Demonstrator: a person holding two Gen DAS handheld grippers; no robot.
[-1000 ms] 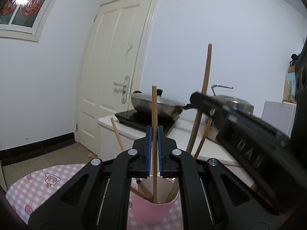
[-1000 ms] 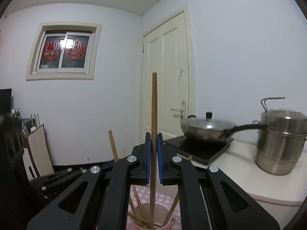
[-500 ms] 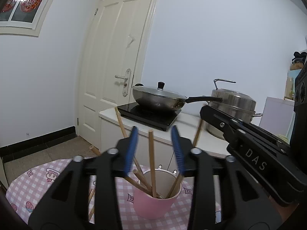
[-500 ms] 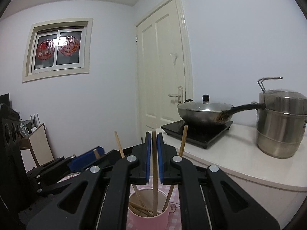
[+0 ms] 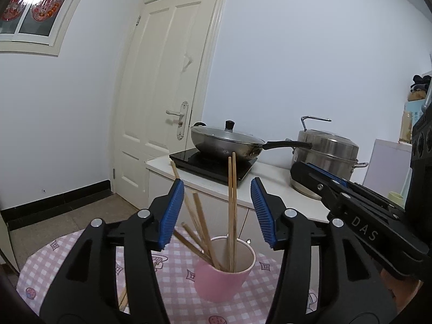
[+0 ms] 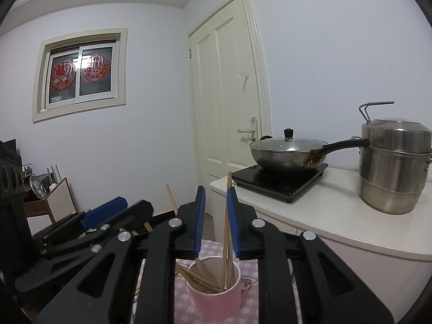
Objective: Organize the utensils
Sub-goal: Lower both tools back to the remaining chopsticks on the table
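A pink cup (image 5: 224,275) stands on the checked cloth and holds several wooden chopsticks. Two of them (image 5: 232,202) stand upright in it; the others (image 5: 194,221) lean left. My left gripper (image 5: 217,213) is above the cup, its jaws opening wide, and the upright pair rises between the blue pads untouched. In the right wrist view, my right gripper (image 6: 217,221) is over the same cup (image 6: 216,299) with its jaws opening. One chopstick (image 6: 226,216) stands in the narrow gap, free of the pads. Each gripper appears in the other's view: right gripper (image 5: 305,170), left gripper (image 6: 135,206).
A loose chopstick (image 5: 122,299) lies on the pink checked cloth (image 5: 67,264). Behind the table, a white counter (image 6: 337,229) carries an induction hob (image 6: 278,181) with a lidded wok (image 6: 289,154) and a tall steel steamer pot (image 6: 394,167). A cream door (image 5: 167,102) is on the far wall.
The left jaws let go of their chopstick and spread wide, and it now stands in the cup. The right gripper lowered its chopstick into the cup, and its jaws have started to part.
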